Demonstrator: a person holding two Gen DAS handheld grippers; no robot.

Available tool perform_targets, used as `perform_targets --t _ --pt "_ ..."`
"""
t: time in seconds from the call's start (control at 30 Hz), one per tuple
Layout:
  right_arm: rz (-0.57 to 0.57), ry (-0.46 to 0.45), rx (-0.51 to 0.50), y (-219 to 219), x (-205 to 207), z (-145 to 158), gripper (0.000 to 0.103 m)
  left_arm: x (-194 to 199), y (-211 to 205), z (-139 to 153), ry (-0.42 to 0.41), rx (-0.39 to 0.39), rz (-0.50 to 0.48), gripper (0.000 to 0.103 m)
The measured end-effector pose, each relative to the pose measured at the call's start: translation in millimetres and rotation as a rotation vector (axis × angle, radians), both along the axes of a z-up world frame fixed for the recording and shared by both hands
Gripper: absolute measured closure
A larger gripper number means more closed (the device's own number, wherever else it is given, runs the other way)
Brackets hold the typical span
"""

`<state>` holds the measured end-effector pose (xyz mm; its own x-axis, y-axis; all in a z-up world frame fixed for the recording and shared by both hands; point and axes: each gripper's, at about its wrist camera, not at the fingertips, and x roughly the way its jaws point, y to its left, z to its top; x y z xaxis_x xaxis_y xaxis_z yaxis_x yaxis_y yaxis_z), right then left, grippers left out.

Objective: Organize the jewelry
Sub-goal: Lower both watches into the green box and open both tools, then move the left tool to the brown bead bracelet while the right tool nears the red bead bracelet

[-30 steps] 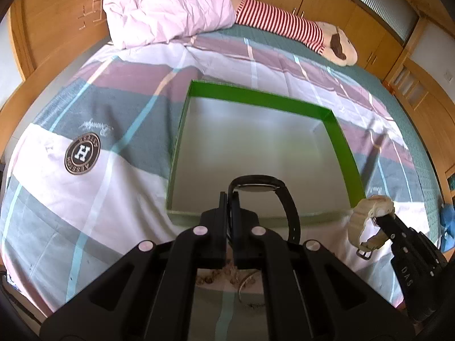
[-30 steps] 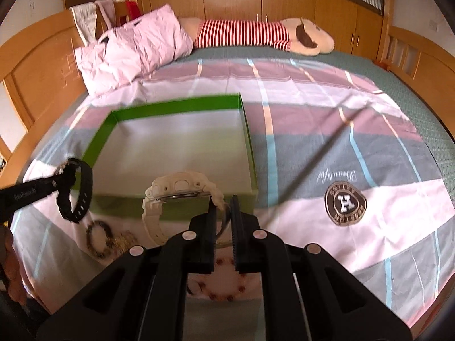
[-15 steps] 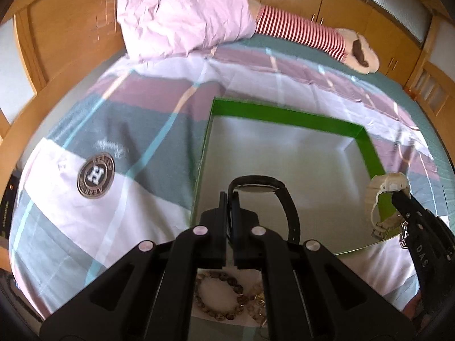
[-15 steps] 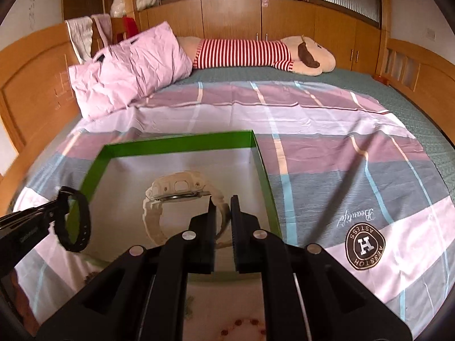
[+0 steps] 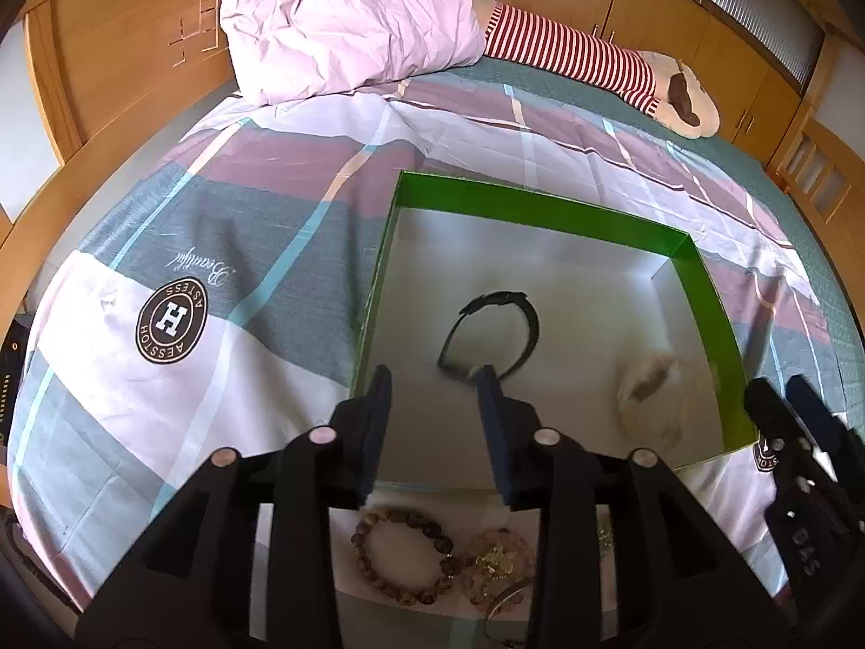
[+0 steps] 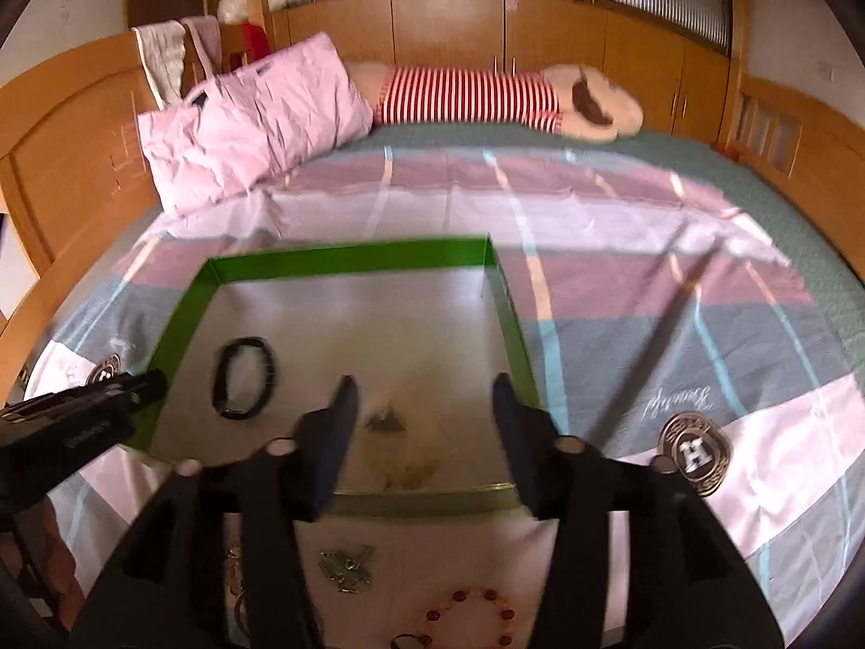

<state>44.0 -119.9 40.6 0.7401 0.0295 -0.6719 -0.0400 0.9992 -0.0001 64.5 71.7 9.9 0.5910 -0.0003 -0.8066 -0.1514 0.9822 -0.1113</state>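
A green box [image 5: 540, 203] with a grey floor lies on the bed; it also shows in the right wrist view [image 6: 346, 259]. A black watch [image 5: 492, 335] lies inside it, also seen in the right wrist view [image 6: 243, 378]. A cream watch [image 5: 649, 395], blurred, lies in the box's right part and shows in the right wrist view [image 6: 405, 443]. My left gripper [image 5: 432, 378] is open and empty just behind the black watch. My right gripper [image 6: 421, 384] is open and empty over the cream watch.
A brown bead bracelet [image 5: 400, 557] and gold pieces [image 5: 497, 562] lie on white paper in front of the box. A red bead bracelet [image 6: 470, 616] and a metal piece [image 6: 346, 568] lie there too. A pink pillow [image 5: 346, 16] and striped plush [image 5: 584, 59] lie at the head.
Both grippers have opened and let go of their watches. The black watch and the cream watch now lie on the box floor. Both grippers have pulled back a little.
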Motion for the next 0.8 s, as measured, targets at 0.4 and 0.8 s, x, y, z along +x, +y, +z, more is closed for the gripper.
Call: perform_targets --t 0.4,0.8 --pt "0.053 0.047 0.021 0.4 -16.4 1.3 0.049 -17.8 -6.1 6.1 0.007 0.001 -0.048 0.053" --pt "-0.002 0.339 0.117 -52.2 -34.9 -35.7 0.048 -38.4 -0.4 -18.4 0.206 -0.009 -0.166 0.051"
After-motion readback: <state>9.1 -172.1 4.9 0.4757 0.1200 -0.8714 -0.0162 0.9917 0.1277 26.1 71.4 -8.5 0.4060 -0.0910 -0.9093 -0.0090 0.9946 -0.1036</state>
